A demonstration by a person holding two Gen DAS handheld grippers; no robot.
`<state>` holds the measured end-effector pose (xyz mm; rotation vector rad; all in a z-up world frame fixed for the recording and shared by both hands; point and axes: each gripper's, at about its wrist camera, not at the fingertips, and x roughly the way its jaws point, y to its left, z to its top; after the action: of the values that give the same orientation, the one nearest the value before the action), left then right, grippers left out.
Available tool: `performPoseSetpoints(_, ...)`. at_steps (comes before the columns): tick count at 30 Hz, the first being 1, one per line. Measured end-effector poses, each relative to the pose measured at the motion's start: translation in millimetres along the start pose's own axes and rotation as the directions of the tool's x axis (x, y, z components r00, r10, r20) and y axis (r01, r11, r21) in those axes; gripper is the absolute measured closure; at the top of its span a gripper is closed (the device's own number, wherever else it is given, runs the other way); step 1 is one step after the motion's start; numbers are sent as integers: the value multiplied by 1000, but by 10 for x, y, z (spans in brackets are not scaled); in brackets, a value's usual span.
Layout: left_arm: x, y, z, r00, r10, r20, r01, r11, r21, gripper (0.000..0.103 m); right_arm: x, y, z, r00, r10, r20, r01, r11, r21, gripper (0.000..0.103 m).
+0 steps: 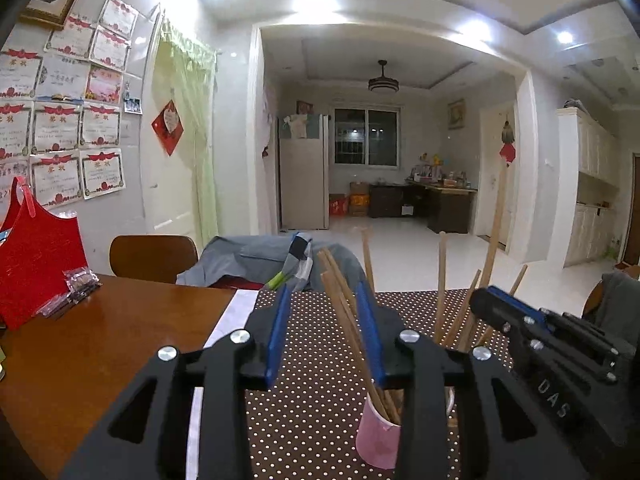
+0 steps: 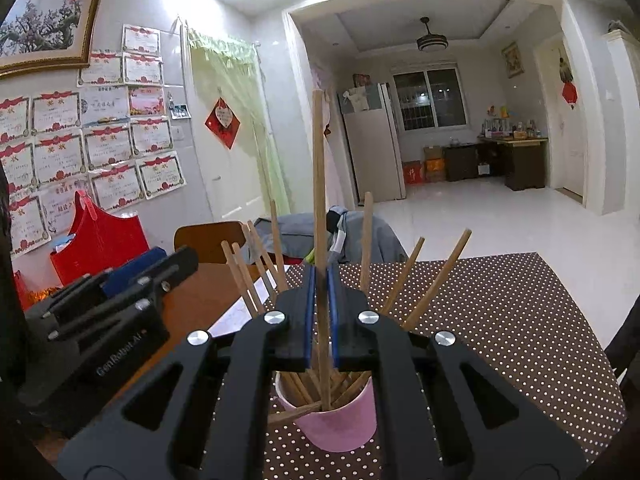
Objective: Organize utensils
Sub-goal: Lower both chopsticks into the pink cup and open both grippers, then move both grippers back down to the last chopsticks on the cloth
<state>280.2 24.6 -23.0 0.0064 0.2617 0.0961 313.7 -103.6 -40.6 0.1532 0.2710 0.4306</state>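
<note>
Pink cup [image 2: 340, 420] on the dotted surface [image 2: 500, 340] holds the chopsticks; my right gripper [image 2: 320, 316] pinches one chopstick [image 2: 319, 184] upright, left gripper [image 1: 326, 332] jaws part-open around loose sticks, so lower straight, release low.

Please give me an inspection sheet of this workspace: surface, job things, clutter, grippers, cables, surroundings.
Surface: wooden table with dotted mat.
Job's things: pink cup on the mat, holding wooden chopsticks.
Clutter: red bag, small packets, grey clothes.
Grippers: right gripper shut on one upright chopstick that stands in the cup; left gripper open, chopsticks between its jaws, not pinched.
Cables: nothing seen.
Surroundings: chair, certificates on wall, fridge.
</note>
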Motion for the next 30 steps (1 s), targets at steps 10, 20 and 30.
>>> performPoseSetpoints(10, 5, -16, -4, 1000, -4, -18, 4, 1000, -12, 69, 56, -62, -8, 998, 27, -49, -25, 999, 27, 95)
performPoseSetpoints(20, -7, -17, 7, 1000, -14, -22, 14, 1000, -13, 68, -104, -53, 53, 1000, -24, 11, 24, 999, 22, 95)
performPoseSetpoints(30, -148, -43, 68, 999, -21, 25, 22, 1000, -22, 50, -373, -22, 160, 987, -113, 112, 114, 993, -4, 42)
